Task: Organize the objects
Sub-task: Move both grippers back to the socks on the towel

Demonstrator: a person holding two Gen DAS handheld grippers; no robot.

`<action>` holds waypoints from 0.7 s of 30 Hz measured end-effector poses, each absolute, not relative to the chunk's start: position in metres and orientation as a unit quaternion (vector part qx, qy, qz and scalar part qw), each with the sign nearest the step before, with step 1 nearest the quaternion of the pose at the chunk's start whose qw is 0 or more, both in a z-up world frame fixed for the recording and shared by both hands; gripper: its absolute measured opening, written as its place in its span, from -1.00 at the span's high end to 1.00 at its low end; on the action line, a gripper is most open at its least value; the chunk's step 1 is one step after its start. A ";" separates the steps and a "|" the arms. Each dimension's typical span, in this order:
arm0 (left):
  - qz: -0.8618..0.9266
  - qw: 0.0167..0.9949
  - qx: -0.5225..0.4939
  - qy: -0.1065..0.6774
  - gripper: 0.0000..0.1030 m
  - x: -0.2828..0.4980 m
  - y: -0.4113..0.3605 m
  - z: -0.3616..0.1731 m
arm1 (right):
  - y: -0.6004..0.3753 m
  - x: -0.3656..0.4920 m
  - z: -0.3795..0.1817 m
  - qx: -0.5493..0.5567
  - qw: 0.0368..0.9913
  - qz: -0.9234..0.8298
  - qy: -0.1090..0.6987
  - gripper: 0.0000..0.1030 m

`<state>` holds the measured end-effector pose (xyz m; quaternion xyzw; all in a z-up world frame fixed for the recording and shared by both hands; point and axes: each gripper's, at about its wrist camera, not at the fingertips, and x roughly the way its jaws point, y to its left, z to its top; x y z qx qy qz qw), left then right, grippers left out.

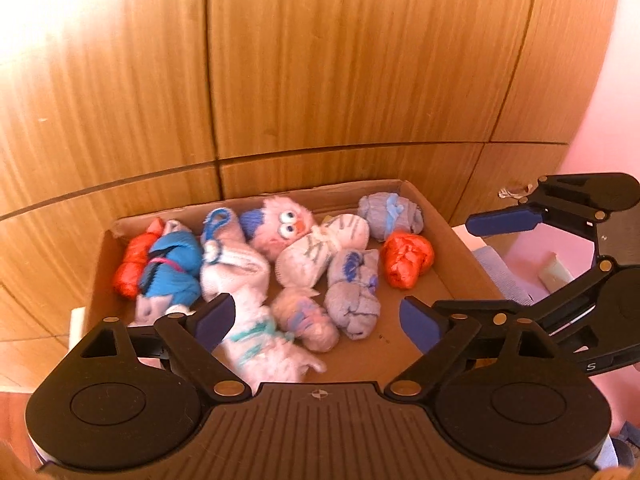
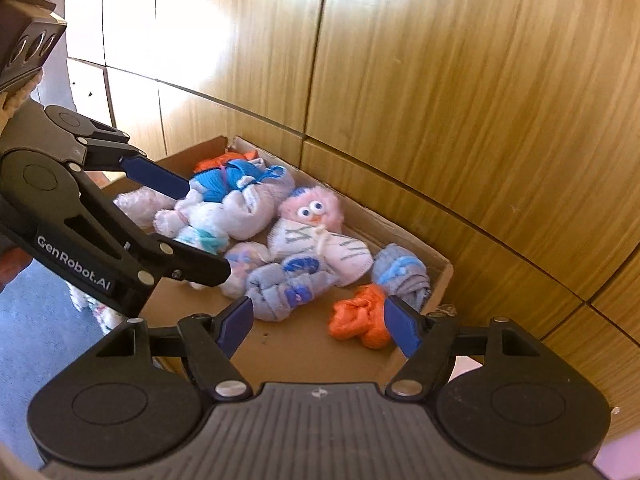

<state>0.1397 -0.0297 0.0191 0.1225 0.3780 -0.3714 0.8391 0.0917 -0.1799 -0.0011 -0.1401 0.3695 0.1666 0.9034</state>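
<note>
The cardboard box ahead of both tools already holds the rolled sock bundles, including an orange one and a fluffy pink one with eyes. The left hand-held gripper and the right hand-held gripper are both released and empty, above the box's near edge. Sorting looks nearly finished; no loose bundle shows outside the box.

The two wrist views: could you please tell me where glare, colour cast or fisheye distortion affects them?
Left wrist view: blown-out glare at the upper left of the wooden cabinet, warm pinkish cast, panel seams bowed by the fisheye, cardboard box slightly soft. Right wrist view: a bright glare patch on the cabinet left of centre, curved seams, dark corners from the lens edge.
</note>
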 end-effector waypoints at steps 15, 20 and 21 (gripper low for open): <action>-0.294 0.869 0.092 0.388 -0.89 0.143 0.068 0.016 | -0.161 0.073 -0.001 -0.093 0.912 0.128 0.378 -0.47; -0.274 0.877 0.091 0.386 -0.90 0.135 0.093 0.006 | -0.152 0.052 -0.007 -0.076 0.914 0.125 0.379 -0.55; -0.267 0.878 0.088 0.386 -0.90 0.134 0.098 0.002 | -0.151 0.047 -0.009 -0.070 0.915 0.124 0.379 -0.56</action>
